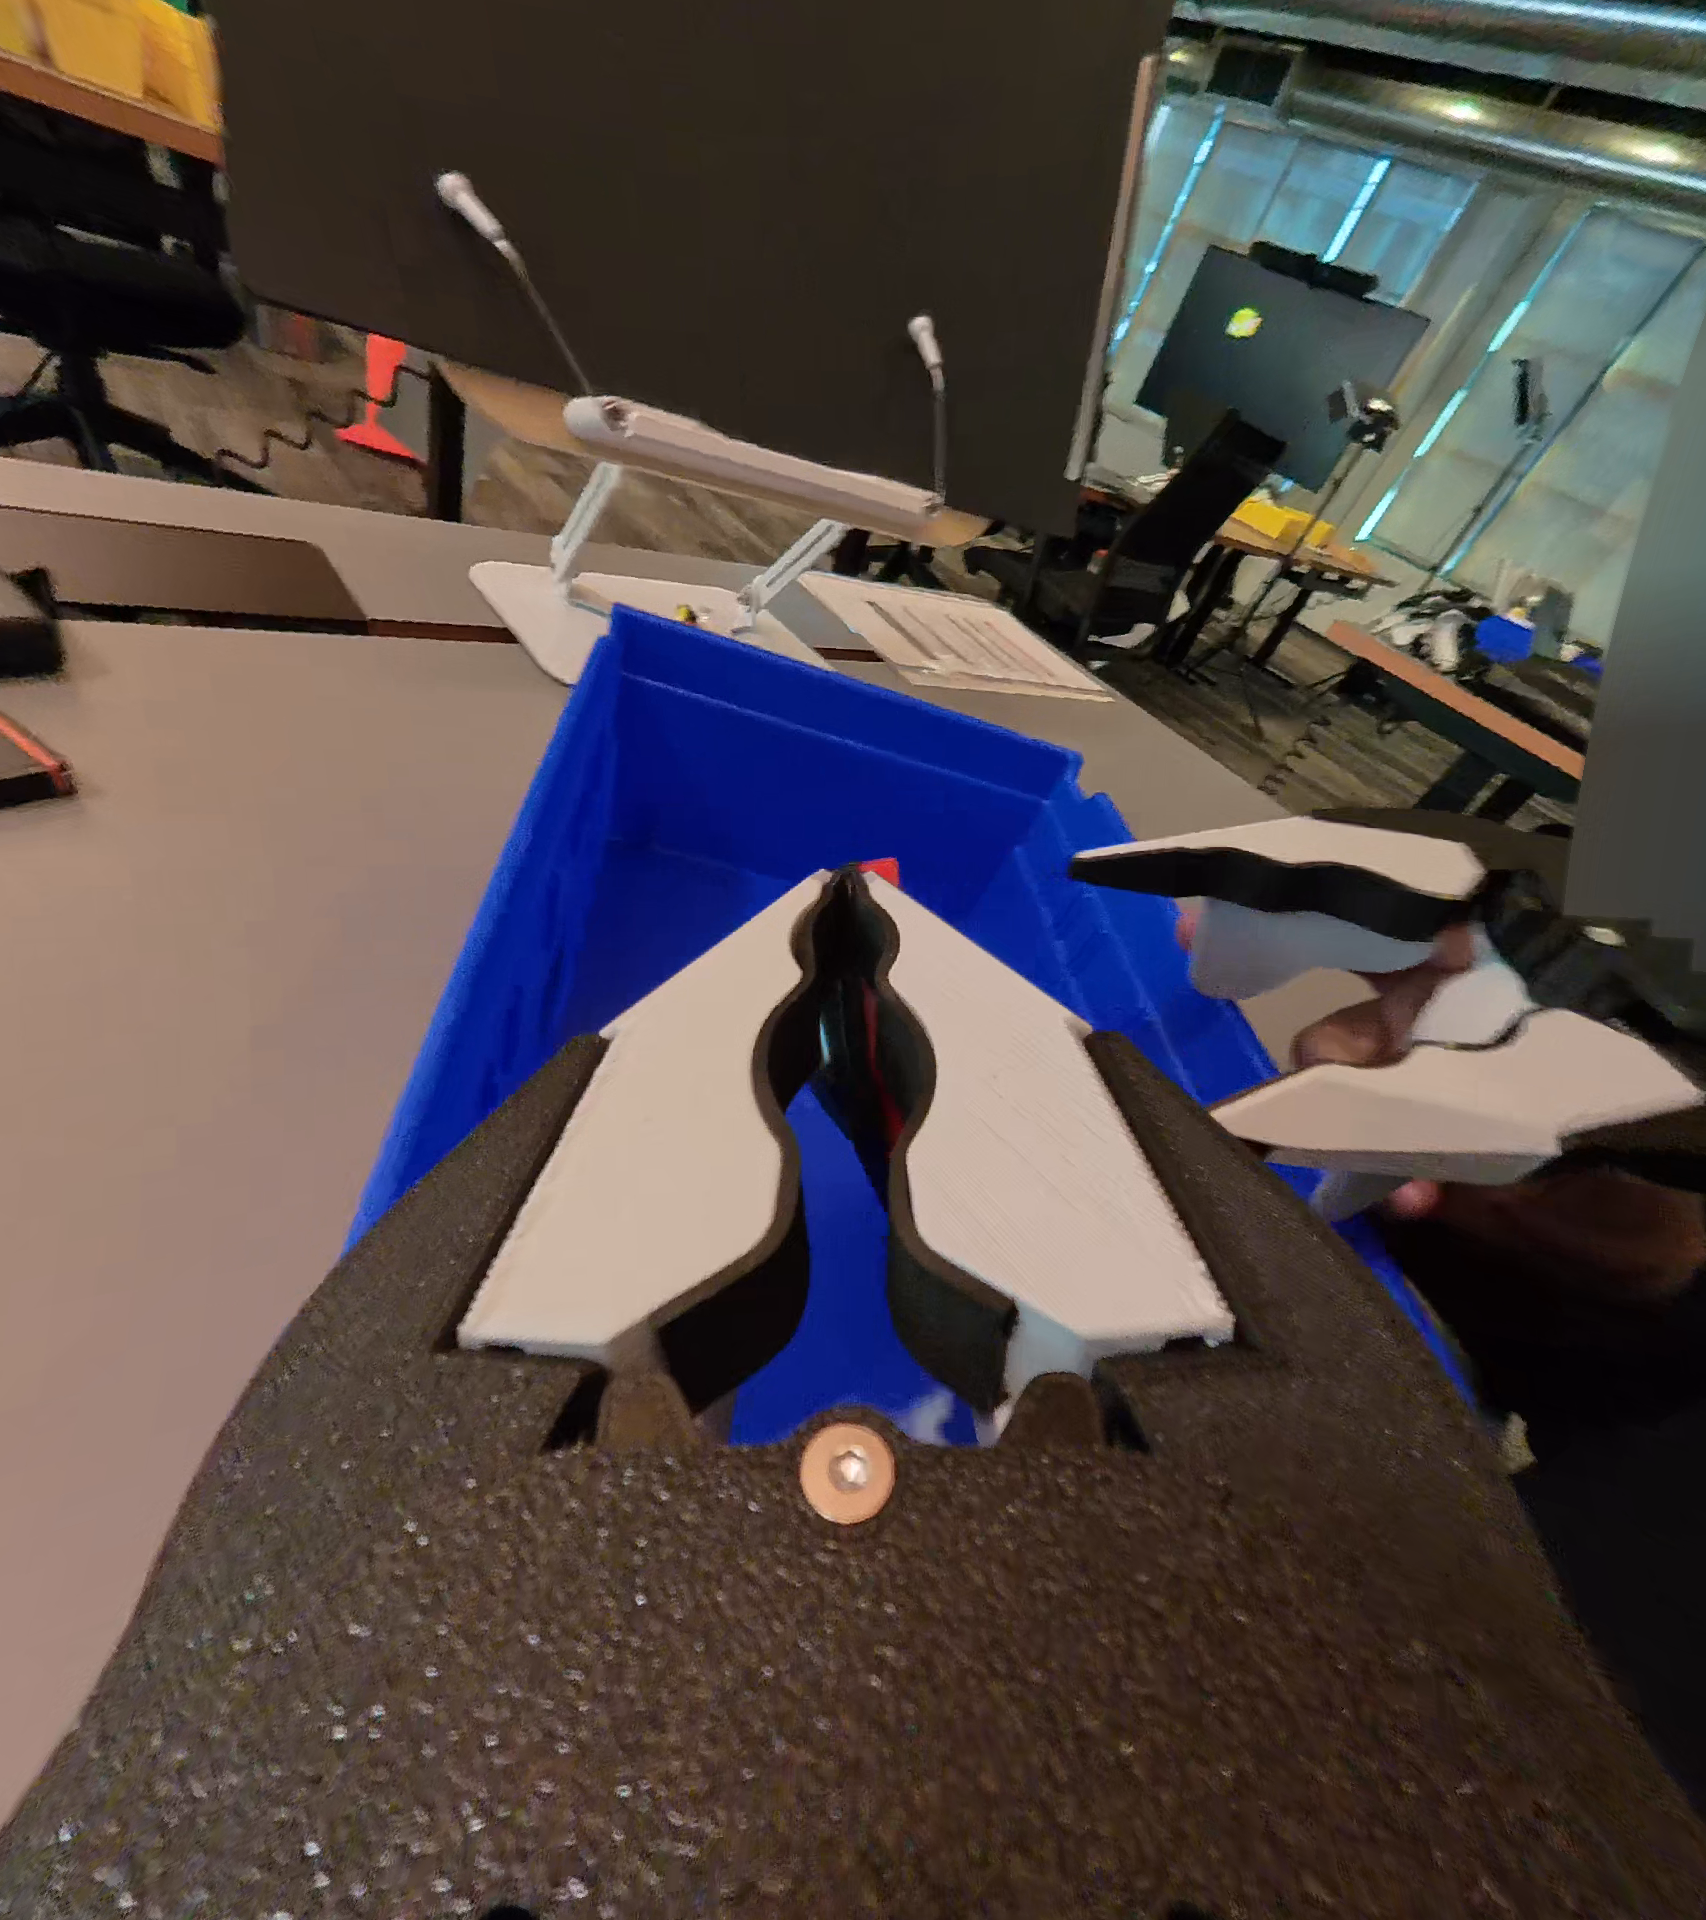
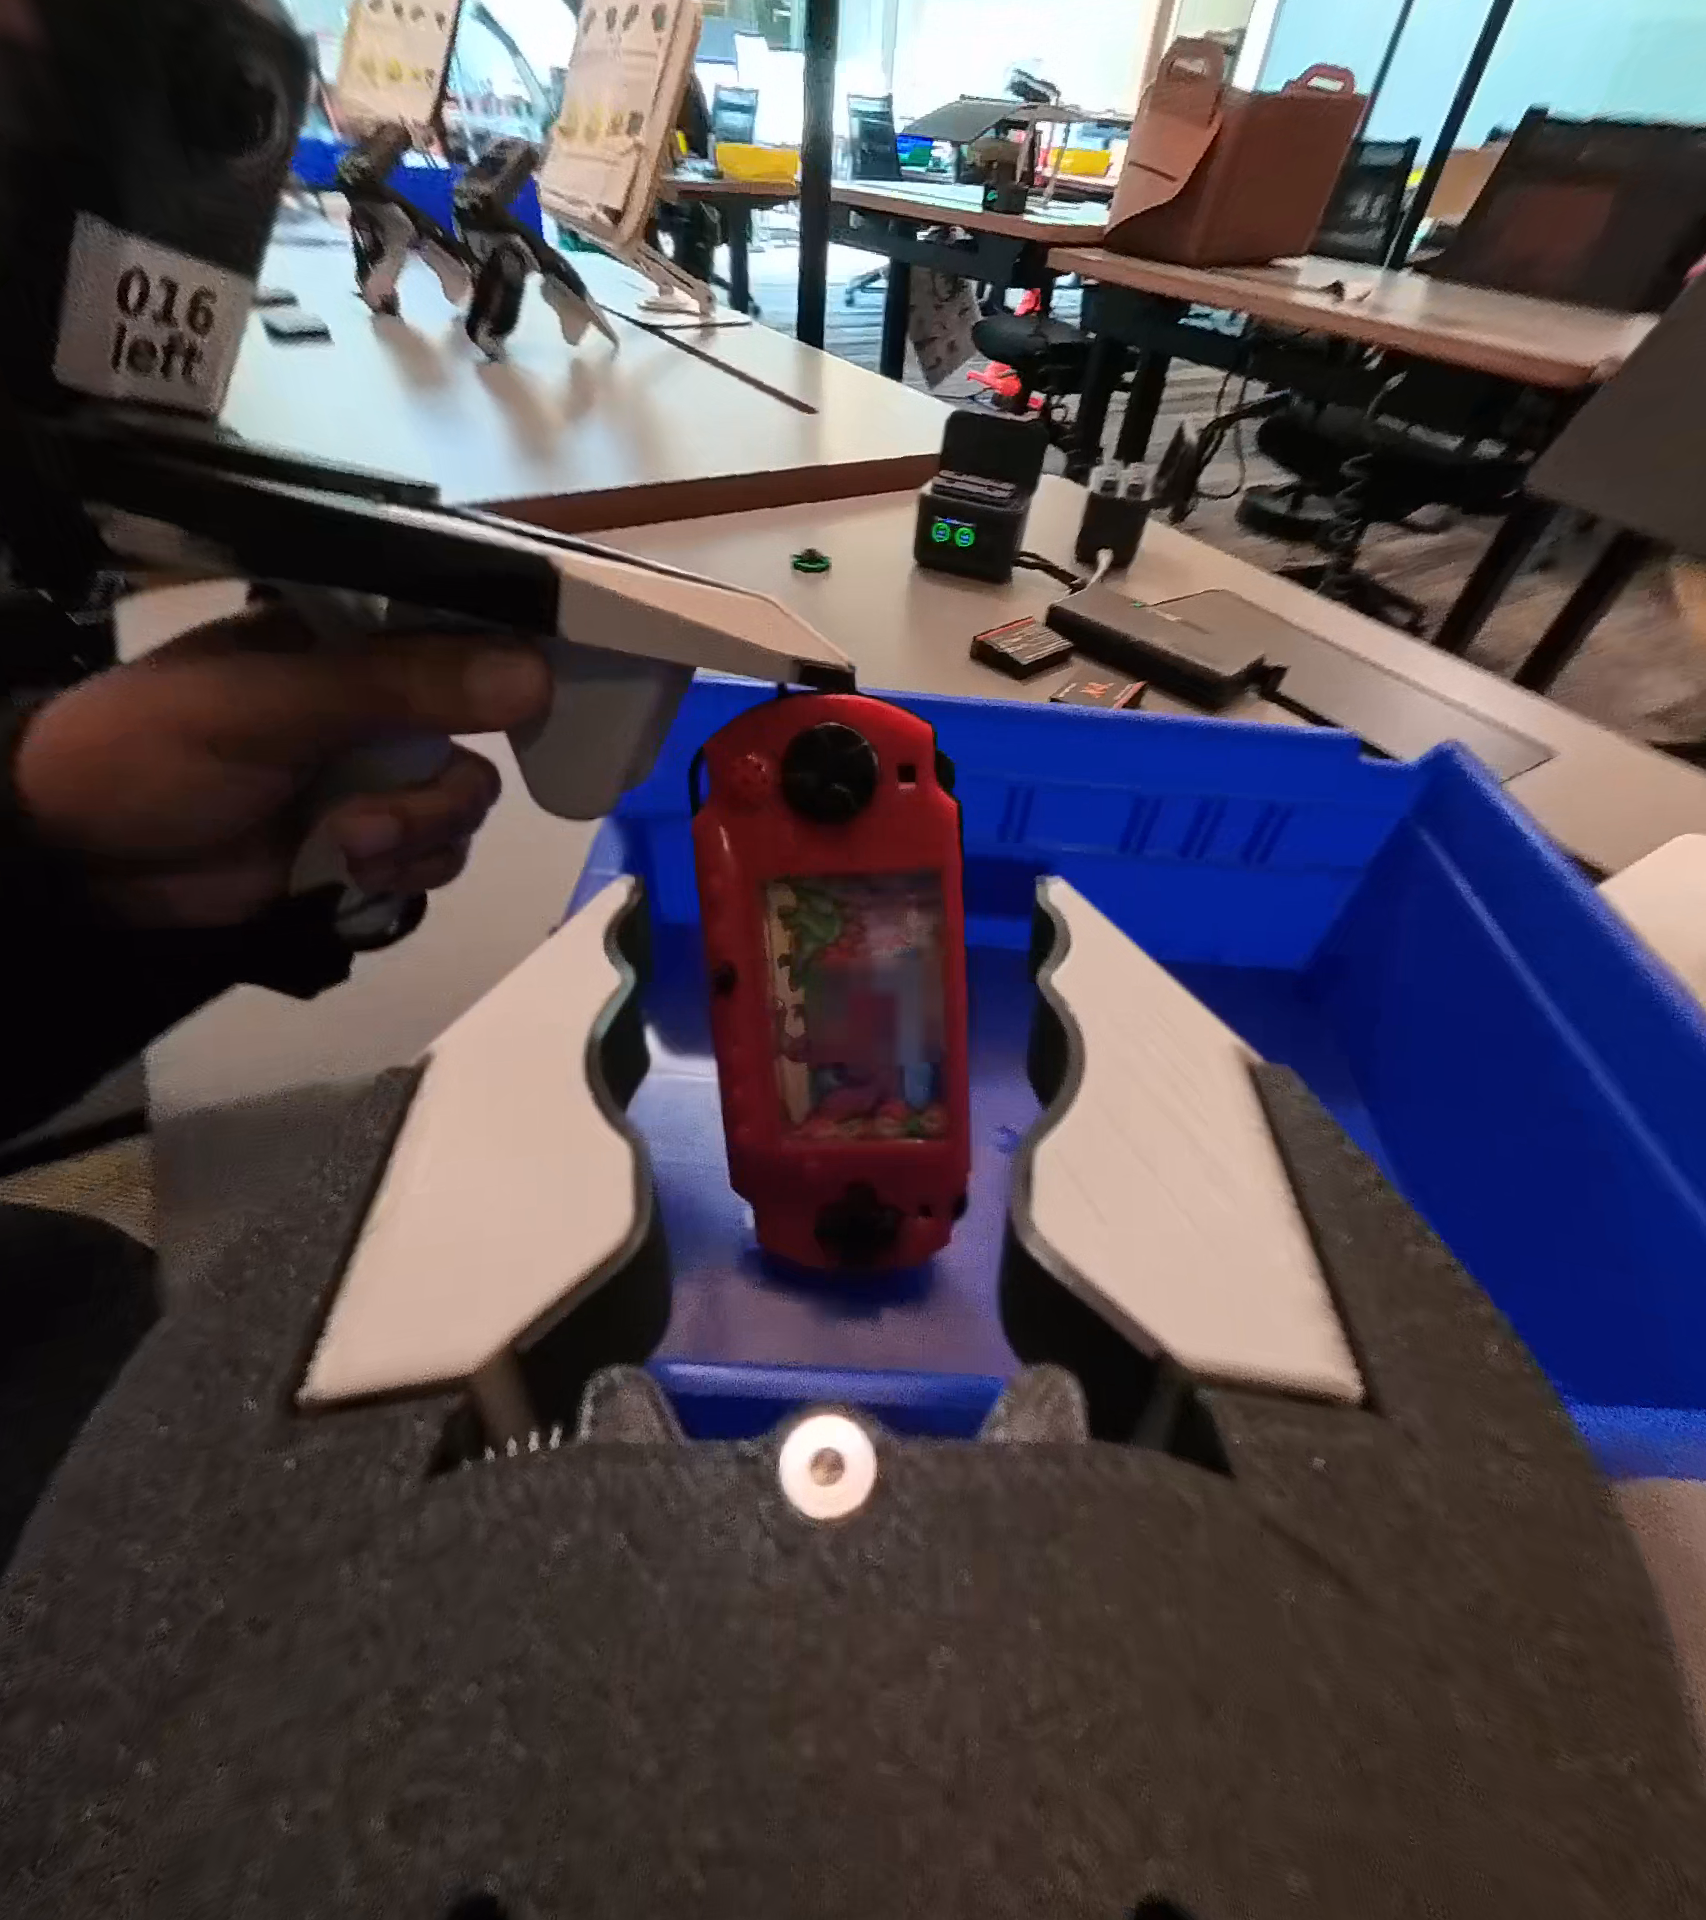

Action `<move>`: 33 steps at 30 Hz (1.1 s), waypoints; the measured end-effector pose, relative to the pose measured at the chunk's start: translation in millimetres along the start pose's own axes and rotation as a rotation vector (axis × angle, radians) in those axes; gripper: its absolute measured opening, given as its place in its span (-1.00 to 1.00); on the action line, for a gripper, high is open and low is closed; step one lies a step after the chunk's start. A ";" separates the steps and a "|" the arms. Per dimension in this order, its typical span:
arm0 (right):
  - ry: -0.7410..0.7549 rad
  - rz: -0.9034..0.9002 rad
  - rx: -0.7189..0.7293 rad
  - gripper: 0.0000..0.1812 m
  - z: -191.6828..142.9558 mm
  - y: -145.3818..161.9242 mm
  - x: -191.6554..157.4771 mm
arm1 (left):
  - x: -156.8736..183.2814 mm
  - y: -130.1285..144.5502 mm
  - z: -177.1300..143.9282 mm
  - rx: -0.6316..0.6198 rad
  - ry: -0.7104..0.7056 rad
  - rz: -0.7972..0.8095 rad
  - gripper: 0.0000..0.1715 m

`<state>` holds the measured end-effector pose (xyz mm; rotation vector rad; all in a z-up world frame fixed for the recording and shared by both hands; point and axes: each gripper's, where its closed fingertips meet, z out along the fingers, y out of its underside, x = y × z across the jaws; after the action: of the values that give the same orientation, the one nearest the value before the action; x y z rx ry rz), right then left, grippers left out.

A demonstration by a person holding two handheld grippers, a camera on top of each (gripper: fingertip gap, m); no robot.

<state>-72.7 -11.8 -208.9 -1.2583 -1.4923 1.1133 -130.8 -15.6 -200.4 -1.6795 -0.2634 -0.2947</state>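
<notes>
Left gripper [image 2: 823, 673] is pinching the top of the red toy [image 2: 833, 987], dangling it upright in the blue bin [image 2: 1451, 935]. Right gripper [image 2: 833, 914] is spread wide, the toy between its fingers, untouched. I'd keep that pinch steady.

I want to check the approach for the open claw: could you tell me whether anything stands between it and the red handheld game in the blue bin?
Nothing visible does. The right claw is open, its fingers on either side of the red handheld game, which hangs upright inside the blue bin. The left claw is shut on the game's top end, above that gap.
</notes>
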 end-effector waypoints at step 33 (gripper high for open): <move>0.047 -0.324 -0.172 -0.66 37.8 -11.9 -12.6 | 7.3 0.9 -11.3 -0.004 0.037 -0.034 -0.98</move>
<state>-110.4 -29.1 -206.7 -1.0975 -1.7126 0.7518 -124.1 -27.0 -197.4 -1.6731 -0.2638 -0.3513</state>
